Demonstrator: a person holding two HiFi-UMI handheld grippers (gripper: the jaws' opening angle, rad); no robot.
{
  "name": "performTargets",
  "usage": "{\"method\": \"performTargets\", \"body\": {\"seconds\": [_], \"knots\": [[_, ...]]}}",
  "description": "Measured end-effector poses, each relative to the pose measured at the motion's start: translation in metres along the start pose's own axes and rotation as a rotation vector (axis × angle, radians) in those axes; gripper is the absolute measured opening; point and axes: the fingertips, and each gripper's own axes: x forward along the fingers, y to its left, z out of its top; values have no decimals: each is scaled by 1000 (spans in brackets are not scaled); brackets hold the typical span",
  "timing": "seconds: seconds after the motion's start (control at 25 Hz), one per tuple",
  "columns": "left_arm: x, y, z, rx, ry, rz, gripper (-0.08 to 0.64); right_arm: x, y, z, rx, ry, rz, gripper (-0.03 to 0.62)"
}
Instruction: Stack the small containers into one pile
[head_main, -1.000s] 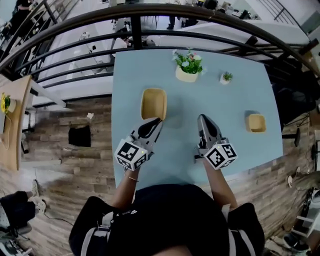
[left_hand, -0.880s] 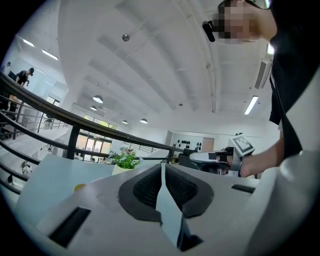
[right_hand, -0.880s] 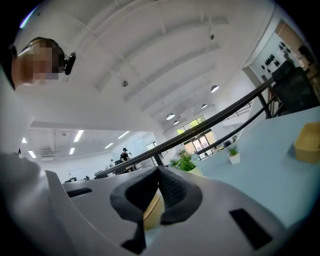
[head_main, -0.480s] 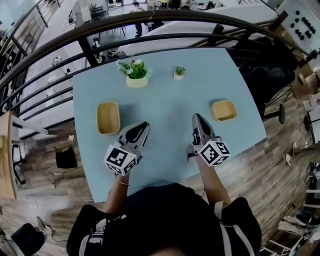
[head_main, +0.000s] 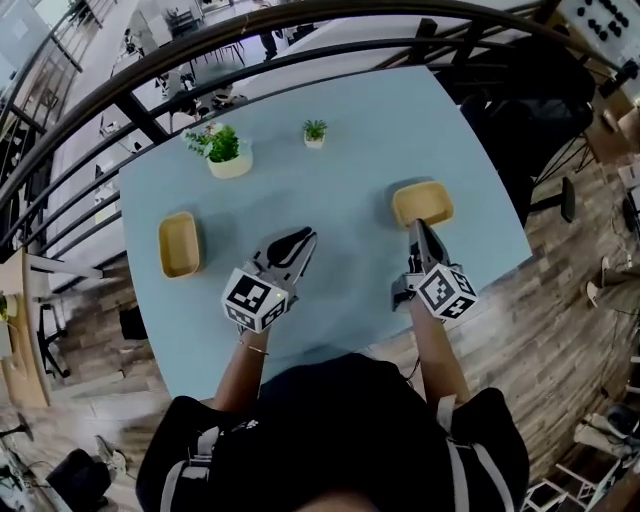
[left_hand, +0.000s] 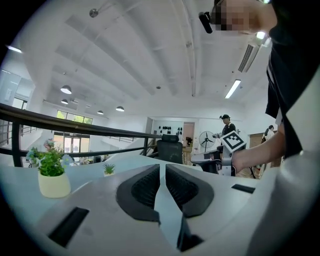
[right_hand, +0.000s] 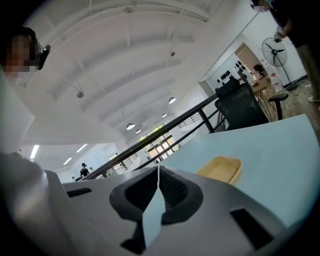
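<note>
- Head view: on the pale blue tabletop (head_main: 340, 180) two shallow, tan, round-cornered tubs lie well apart. The left tan container (head_main: 179, 244) is near the table's left edge and the right tan container (head_main: 421, 204) is near its right edge. The right gripper (head_main: 418, 226) points at the near rim of the right one, just beside it. The left gripper (head_main: 304, 238) hangs over bare table between the two tubs, near neither. Nothing is stacked yet.
- Left gripper view: the left gripper (left_hand: 162, 167) has its jaws pressed together with nothing in them. Ahead is only a leafy plant in a cream pot (left_hand: 52, 175), and no container (I'd let this hand wait, or send it to steady the far tub).
- Right gripper view: the right gripper (right_hand: 159, 169) is clenched tip to tip and empty. The right tan container (right_hand: 220, 170) lies just beyond the jaws and off to their right. To my eye the pick-up comes next. The jaws must spread first and swing a little rightward. One jaw should then go inside the near wall and one outside, pinching the wall itself. Lift it level, carry it across, and lower it squarely so it nests.
</note>
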Motion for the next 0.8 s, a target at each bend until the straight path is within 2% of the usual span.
{"method": "performTargets", "body": {"seconds": [0.12,0.32,0.48,0.64,0.8], "knots": [[29,-15,2,3,11,-27,34,-2,-41,-2,32,36,-77,21],[57,-27,-4,14,53,-42,34,1,-96,-12,150,78,-183,40],[63,-36,-12,21,83,-52,34,3,-122,-28,242,118,-234,65],[62,-37,-17,14,101,-41,34,9,-141,-42,282,153,-294,102],[55,-33,-22,12,117,-20,34,20,-149,-50,326,178,-319,126]]}}
